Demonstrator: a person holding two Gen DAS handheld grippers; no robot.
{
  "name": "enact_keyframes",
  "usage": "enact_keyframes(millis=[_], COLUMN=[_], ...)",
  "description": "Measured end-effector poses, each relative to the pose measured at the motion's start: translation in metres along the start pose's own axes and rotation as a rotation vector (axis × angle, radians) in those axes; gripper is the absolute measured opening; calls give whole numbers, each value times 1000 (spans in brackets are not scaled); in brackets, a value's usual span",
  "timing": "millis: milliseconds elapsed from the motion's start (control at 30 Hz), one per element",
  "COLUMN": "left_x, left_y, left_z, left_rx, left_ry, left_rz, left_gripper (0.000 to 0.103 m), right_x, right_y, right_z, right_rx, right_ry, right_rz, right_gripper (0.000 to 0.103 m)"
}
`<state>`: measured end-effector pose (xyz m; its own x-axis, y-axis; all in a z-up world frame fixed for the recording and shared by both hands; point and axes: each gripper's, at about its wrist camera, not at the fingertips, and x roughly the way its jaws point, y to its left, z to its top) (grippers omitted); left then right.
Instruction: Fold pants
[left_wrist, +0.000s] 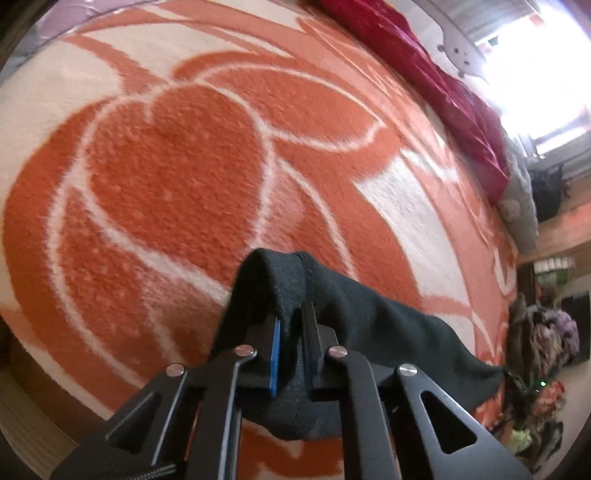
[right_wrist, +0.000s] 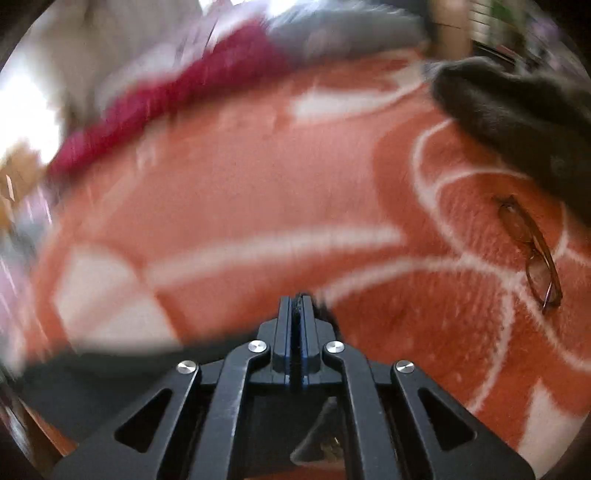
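The black pants (left_wrist: 373, 317) hang over the tips of my left gripper (left_wrist: 291, 314), which is shut on a fold of them above the orange-and-white blanket (left_wrist: 166, 166). The cloth hides the fingertips and trails off to the right. In the blurred right wrist view my right gripper (right_wrist: 297, 301) is shut. A dark tuft shows at its tips, and a band of the pants (right_wrist: 92, 369) runs under it to the left. Another dark bunch of the pants (right_wrist: 517, 110) sits raised at the upper right.
A pair of brown-rimmed glasses (right_wrist: 532, 251) lies on the blanket (right_wrist: 258, 184), right of my right gripper. A crimson cloth (left_wrist: 424, 81) (right_wrist: 166, 99) lies along the far edge of the blanket. Piled clothes (left_wrist: 543, 350) lie on the floor past the right side.
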<state>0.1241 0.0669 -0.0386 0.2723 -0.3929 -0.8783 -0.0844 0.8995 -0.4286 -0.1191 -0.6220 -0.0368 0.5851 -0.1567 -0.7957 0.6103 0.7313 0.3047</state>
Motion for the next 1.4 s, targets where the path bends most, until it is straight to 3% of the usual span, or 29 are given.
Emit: enact_keyframes(millis=[33, 167, 267, 367, 400, 500, 533, 700, 767, 800, 833, 867, 900, 967, 1033, 1133, 1267, 1367, 1400], left_x=[5, 16, 2, -26, -35, -59, -62, -39, -25, -18, -11, -3, 2, 4, 16, 34, 22, -4, -17], left_y=[4, 13, 16, 16, 15, 11, 8, 7, 8, 9, 11, 14, 16, 21, 22, 33, 36, 36, 35], left_z=[2, 4, 6, 0, -5, -28, -34, -59, -59, -56, -55, -55, -54, -58, -63, -70, -72, -70, -71], left_rx=[-11, -59, -65, -46, -34, -7, -2, -7, -28, -39, -49, -72, -89, -105, -66, -70, -65, -4, 19], left_ry=[14, 49, 42, 0, -14, -48, -53, 25, 50, 50, 54, 78, 104, 87, 88, 99, 85, 48, 16], left_rz=[15, 16, -9, -39, -48, -104, -115, -161, -162, -146, -141, -144, -158, -150, -92, -88, -137, -105, -91], left_gripper=[8, 8, 8, 15, 25, 63, 67, 67, 62, 56, 36, 20, 11, 13, 12, 11, 15, 21, 27], right_x=[3, 42, 24, -7, -21, -47, -49, -25, -14, -13, -13, -14, -15, -23, -37, -17, -21, -27, -31], right_y=[-8, -14, -21, -39, -47, -55, -55, -54, -53, -53, -50, -49, -50, -53, -57, -63, -64, -71, -74], right_z=[3, -7, -11, -16, -22, -42, -51, -81, -89, -89, -88, -86, -86, -85, -87, -95, -103, -106, -108], right_rx=[47, 59, 126, 246, 292, 340, 347, 424, 467, 467, 456, 457, 469, 503, 508, 515, 545, 585, 594], right_ry=[0, 128, 81, 45, 25, -3, 8, 87, 89, 74, 51, 40, 38, 6, -50, 41, 9, 18, 12], right_rz=[12, -96, -83, -37, -8, 53, 70, 99, 135, 134, 129, 137, 151, 176, 175, 110, 132, 152, 157], right_gripper=[5, 7, 13, 37, 47, 51, 52, 52, 52, 51, 42, 33, 16, 15, 15, 15, 18, 20, 25])
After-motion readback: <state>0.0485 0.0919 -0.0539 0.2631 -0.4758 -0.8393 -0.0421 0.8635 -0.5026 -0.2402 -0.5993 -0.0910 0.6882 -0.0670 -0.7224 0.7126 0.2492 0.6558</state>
